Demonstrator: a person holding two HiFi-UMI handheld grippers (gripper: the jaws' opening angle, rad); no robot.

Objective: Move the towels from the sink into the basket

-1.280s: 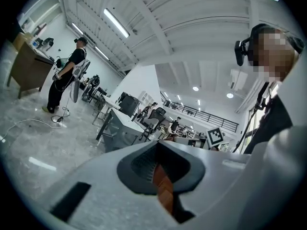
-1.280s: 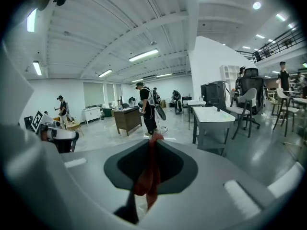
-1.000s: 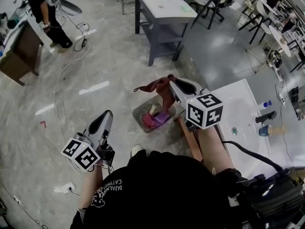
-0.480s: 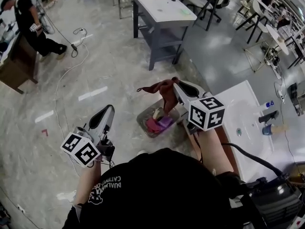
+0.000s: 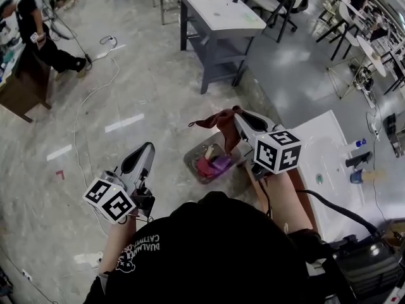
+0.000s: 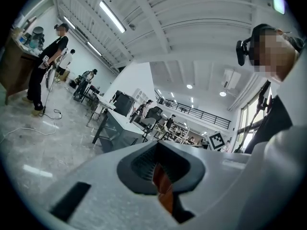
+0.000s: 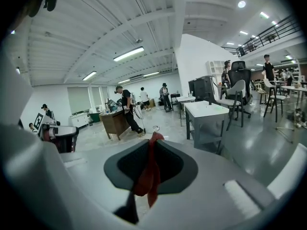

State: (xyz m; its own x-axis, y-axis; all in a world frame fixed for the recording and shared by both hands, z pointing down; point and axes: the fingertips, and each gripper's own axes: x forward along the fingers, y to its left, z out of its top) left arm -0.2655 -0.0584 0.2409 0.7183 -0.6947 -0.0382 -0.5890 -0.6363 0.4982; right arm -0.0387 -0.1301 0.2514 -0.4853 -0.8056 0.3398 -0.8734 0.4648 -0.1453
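Closest in, the left hand-held gripper [image 5: 145,149] sits off to the left, away from everything. Its jaws are together and nothing dangles from it in the head view. There's a reddish sliver in the seam in its own view, no clue what that is.

Next out is the right hand-held gripper [image 5: 238,114], angled a bit downward, jaws pinched on a dark red cloth towel [image 5: 219,124]. In the right gripper view the fabric is squeezed right in the slit and drapes down from it. In the head view most of the towel hangs straight down off the tips, with one corner trailing out to the left.

Under and just past that is the small grey rectangular basket [image 5: 191,162] on the floor, with pink and purple towels [image 5: 212,166] already in it. Its long side runs diagonally.

So the thing that matters: the basket lies below the held towel, slightly toward the person, so it looks like a lower-and-let-go job for the right hand, though how well it's centred is hard to call. The white sink [image 5: 329,147] is over on the right, and it looks emptied of towels.
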